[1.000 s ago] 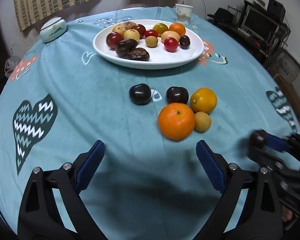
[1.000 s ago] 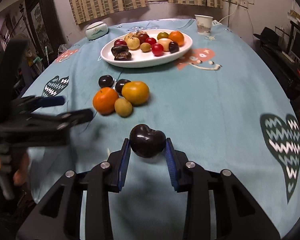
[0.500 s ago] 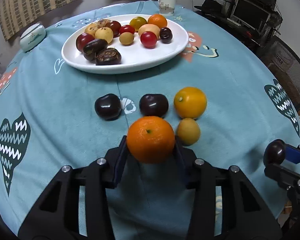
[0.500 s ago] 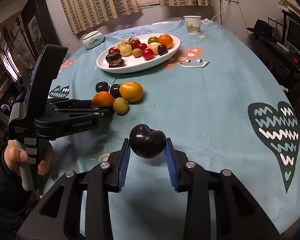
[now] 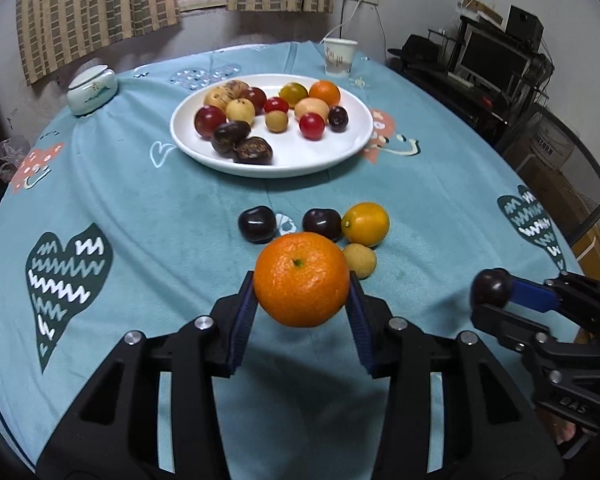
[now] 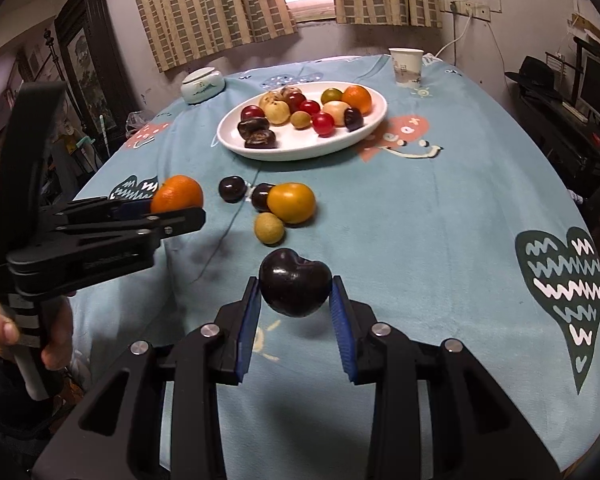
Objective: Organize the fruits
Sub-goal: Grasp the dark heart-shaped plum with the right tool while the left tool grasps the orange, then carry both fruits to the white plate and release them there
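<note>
Lifted clear of the tablecloth since a second ago, the orange sits clamped between the left gripper pads, whose jaws have just closed onto it. Beyond its tips lie four loose fruits, then the white plate. To its right, the right gripper stays narrowly shut around a dark plum.

orange and dark plum aloft
</note>
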